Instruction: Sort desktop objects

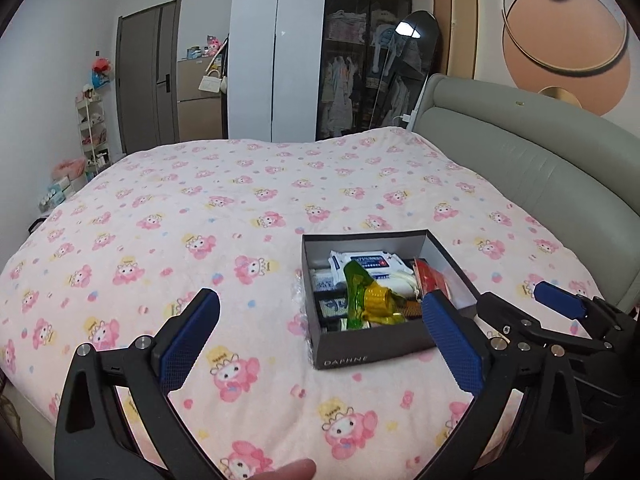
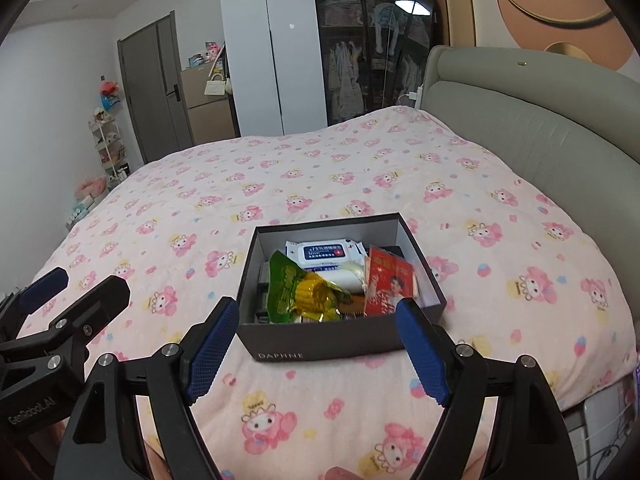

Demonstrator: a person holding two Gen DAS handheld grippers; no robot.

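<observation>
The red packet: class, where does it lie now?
In the right wrist view, the red packet stands inside the dark box, at its right side, beside the green snack bag.

Left claw (image 1: 320, 334) and right claw (image 2: 316, 334) both gape wide, empty.

In front of me an open dark grey box (image 2: 320, 342) printed "DAPHNE" on its near wall sits flat on the pink cartoon-print bed (image 2: 320, 168), and all my desktop things lie inside it. A white wet-wipes pack with a blue label (image 2: 326, 253) lies flat toward the back, and a green and yellow crinkled snack wrapper (image 2: 296, 290) lies slanted over the middle. A red printed packet (image 2: 386, 284) leans along the right side, with small dark items half hidden beneath.
</observation>
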